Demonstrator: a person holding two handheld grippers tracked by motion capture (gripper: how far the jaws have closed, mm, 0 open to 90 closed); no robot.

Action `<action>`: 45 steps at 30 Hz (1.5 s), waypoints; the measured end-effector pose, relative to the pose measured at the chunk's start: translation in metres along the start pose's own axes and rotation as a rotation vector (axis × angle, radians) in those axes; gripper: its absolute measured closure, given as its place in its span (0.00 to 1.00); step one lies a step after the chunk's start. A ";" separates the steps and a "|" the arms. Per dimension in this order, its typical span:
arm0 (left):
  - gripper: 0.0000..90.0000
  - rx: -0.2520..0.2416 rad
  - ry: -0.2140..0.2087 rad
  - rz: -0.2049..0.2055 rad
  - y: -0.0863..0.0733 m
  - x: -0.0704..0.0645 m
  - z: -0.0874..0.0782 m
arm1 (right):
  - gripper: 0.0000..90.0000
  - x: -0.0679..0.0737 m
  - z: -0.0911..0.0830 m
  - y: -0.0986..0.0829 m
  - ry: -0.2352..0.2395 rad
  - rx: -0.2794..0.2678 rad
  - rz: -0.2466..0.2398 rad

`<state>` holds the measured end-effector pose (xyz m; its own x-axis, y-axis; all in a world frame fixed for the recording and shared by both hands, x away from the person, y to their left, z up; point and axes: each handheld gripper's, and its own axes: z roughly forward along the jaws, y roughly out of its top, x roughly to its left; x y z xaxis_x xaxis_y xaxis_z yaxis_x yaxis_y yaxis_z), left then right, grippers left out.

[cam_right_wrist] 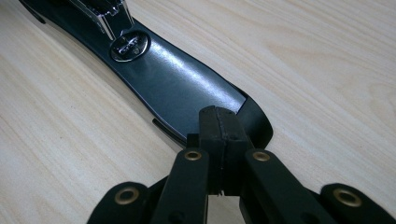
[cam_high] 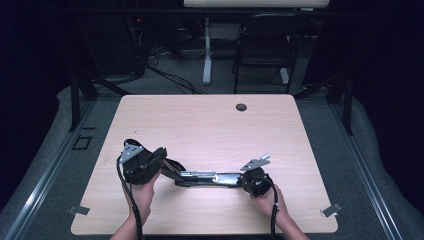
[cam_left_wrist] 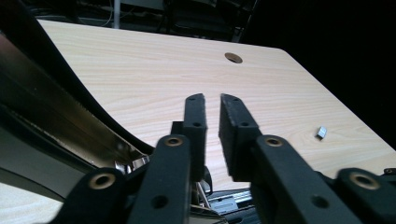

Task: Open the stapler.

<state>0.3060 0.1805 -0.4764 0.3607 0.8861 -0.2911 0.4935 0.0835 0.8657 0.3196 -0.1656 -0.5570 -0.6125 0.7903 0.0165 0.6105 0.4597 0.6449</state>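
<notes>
Stapler [cam_high: 205,178] sits low on the table [cam_high: 210,125], around six o'clock from the table's middle, lying roughly nine-to-three between the two hands. It is a long black one, and it is swung open: the base runs flat along the wood while the top arm [cam_high: 167,165] lifts away toward ten o'clock.

Right gripper [cam_high: 245,181] comes in from the three o'clock end. In the right gripper view its jaws are pressed together with no gap showing between the pads, their tips right at the rounded end of the stapler base [cam_right_wrist: 187,88]. They look clamped on that edge, though the contact itself sits behind the jaw tips, so I can't say for certain that metal is pinched. Farther up that view, at eleven o'clock, the round silver anvil plate [cam_right_wrist: 130,45] gleams on the base.

Left gripper [cam_high: 161,156] is over at nine o'clock, up against the raised arm. In the left gripper view its jaws stand a narrow slit apart with nothing between them, and the curved black-and-steel arm [cam_left_wrist: 56,116] sweeps past on the nine o'clock side of the jaws, not inside them.

Past the jaws, a cable hole [cam_left_wrist: 233,58] at twelve o'clock and a small metal clip [cam_left_wrist: 321,132] at three o'clock near the table edge.
</notes>
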 end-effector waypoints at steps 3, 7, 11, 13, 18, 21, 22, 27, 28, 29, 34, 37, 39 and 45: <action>0.83 0.013 -0.020 -0.005 0.002 0.002 0.000 | 1.00 -0.002 0.000 0.001 0.008 0.009 -0.005; 0.76 0.035 -0.053 0.015 0.004 0.002 -0.004 | 0.96 -0.008 0.000 0.000 0.038 0.009 0.009; 0.64 0.066 -0.090 0.033 0.006 0.002 -0.007 | 0.93 -0.010 -0.001 0.001 0.048 0.012 -0.001; 0.58 0.076 -0.104 0.044 0.007 0.001 -0.007 | 0.90 -0.011 -0.001 0.002 0.044 0.027 -0.025; 0.45 0.130 -0.132 0.096 0.007 -0.008 -0.004 | 0.87 -0.013 -0.001 0.007 0.025 0.064 -0.045; 0.39 0.185 -0.198 0.129 0.006 -0.013 0.001 | 0.82 -0.016 -0.002 0.010 0.018 0.102 -0.058; 0.38 0.195 -0.219 0.135 0.005 -0.014 0.003 | 0.81 -0.016 -0.002 0.010 0.019 0.108 -0.060; 0.29 0.271 -0.312 0.189 0.002 -0.022 0.009 | 0.74 -0.020 -0.004 0.012 0.023 0.105 -0.056; 0.28 0.281 -0.316 0.199 0.001 -0.024 0.010 | 0.73 -0.020 -0.005 0.013 0.034 0.108 -0.048; 0.27 0.298 -0.321 0.217 0.001 -0.025 0.011 | 0.71 -0.021 -0.006 0.014 0.036 0.123 -0.046; 0.18 0.417 -0.345 0.260 -0.011 -0.029 0.014 | 0.52 -0.022 -0.011 0.020 0.061 0.137 -0.035; 0.16 0.462 -0.347 0.282 -0.017 -0.029 0.011 | 0.45 -0.025 -0.012 0.021 0.061 0.153 -0.028; 0.15 0.484 -0.349 0.291 -0.019 -0.027 0.010 | 0.42 -0.028 -0.012 0.020 0.074 0.163 -0.018; 0.08 0.531 -0.338 0.296 -0.023 -0.018 0.007 | 0.35 -0.044 -0.017 0.015 0.070 0.178 -0.007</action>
<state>0.2938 0.1591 -0.4938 0.7240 0.6391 -0.2594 0.6257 -0.4502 0.6371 0.3477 -0.2002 -0.5350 -0.6468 0.7595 0.0700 0.6816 0.5344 0.4998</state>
